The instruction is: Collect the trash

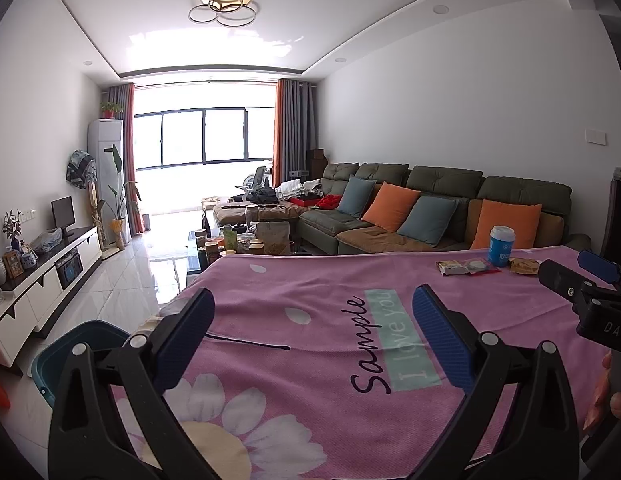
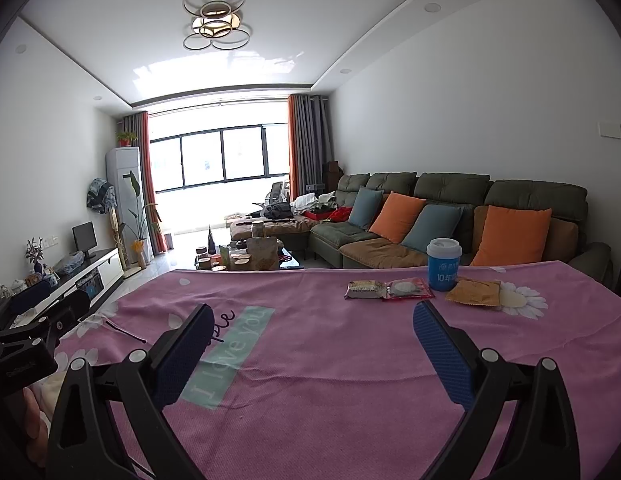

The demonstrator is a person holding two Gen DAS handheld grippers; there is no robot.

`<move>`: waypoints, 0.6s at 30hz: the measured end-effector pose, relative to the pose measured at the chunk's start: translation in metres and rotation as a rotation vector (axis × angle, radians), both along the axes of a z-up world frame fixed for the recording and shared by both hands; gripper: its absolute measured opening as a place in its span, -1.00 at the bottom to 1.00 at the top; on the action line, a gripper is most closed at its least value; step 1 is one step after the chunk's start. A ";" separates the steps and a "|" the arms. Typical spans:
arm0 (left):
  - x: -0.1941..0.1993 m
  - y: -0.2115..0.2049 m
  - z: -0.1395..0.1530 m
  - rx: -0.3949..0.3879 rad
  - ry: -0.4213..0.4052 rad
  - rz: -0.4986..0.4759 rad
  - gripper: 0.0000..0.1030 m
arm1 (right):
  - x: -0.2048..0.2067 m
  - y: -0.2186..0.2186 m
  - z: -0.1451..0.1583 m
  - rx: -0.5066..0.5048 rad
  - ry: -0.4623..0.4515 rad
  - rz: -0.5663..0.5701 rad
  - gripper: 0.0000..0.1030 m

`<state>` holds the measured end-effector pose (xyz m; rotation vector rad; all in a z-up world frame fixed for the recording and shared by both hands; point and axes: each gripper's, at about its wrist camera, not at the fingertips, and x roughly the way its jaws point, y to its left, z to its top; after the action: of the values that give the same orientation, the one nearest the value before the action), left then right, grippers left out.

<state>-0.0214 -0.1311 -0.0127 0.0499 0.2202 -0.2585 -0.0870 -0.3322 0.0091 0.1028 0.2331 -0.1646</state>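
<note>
The right gripper [image 2: 312, 344] hangs over a pink cloth [image 2: 350, 380] with its jaws spread wide and nothing between them. Near the cloth's far edge stand a blue cup [image 2: 442, 265] with a white lid and, in a row beside it, three wrappers: a pale one [image 2: 364, 290] at the left, a red one [image 2: 406, 289] touching it, and a tan one [image 2: 474, 292] right of the cup. The left gripper [image 2: 50, 312] shows at the left border, above the cloth's edge; its jaws cannot be judged. Behind the cloth are a green sofa [image 2: 450, 192] with orange and blue cushions and a cluttered low table [image 2: 246, 260].
</note>
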 end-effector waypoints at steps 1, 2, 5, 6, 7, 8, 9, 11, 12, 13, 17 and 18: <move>0.000 0.000 0.000 0.002 0.000 0.000 0.89 | 0.000 0.000 0.000 0.001 -0.001 0.001 0.87; 0.000 0.000 0.000 0.001 0.001 0.002 0.89 | 0.001 0.000 0.000 0.000 0.001 0.001 0.87; 0.001 -0.001 0.001 -0.003 0.004 0.001 0.89 | 0.002 0.000 -0.001 -0.002 0.003 0.000 0.87; 0.000 0.000 0.001 -0.005 0.005 0.000 0.89 | 0.002 0.000 -0.001 -0.003 0.004 0.000 0.87; 0.001 0.000 0.001 -0.005 0.007 0.000 0.89 | 0.002 0.000 -0.001 -0.003 0.004 0.000 0.87; 0.001 0.000 0.001 -0.005 0.007 0.001 0.89 | 0.002 0.000 -0.001 -0.002 0.004 0.001 0.87; 0.001 0.000 0.002 -0.005 0.006 0.001 0.89 | 0.002 0.000 -0.001 -0.003 0.004 0.001 0.87; 0.001 0.000 0.002 -0.005 0.007 0.001 0.89 | 0.002 0.000 -0.001 -0.003 0.004 0.001 0.87; 0.001 0.000 0.001 -0.005 0.008 0.001 0.89 | 0.003 0.000 -0.001 -0.002 0.004 0.002 0.87; 0.001 0.000 0.001 -0.005 0.008 0.001 0.89 | 0.002 0.000 -0.001 -0.002 0.004 0.002 0.87; 0.002 0.001 0.001 -0.005 0.007 0.002 0.89 | 0.002 0.000 -0.002 -0.002 0.004 0.000 0.87; 0.002 0.001 0.001 -0.004 0.007 0.002 0.89 | 0.003 0.000 -0.002 0.000 0.004 0.000 0.87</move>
<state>-0.0193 -0.1305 -0.0113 0.0447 0.2268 -0.2570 -0.0844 -0.3321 0.0074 0.1021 0.2371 -0.1643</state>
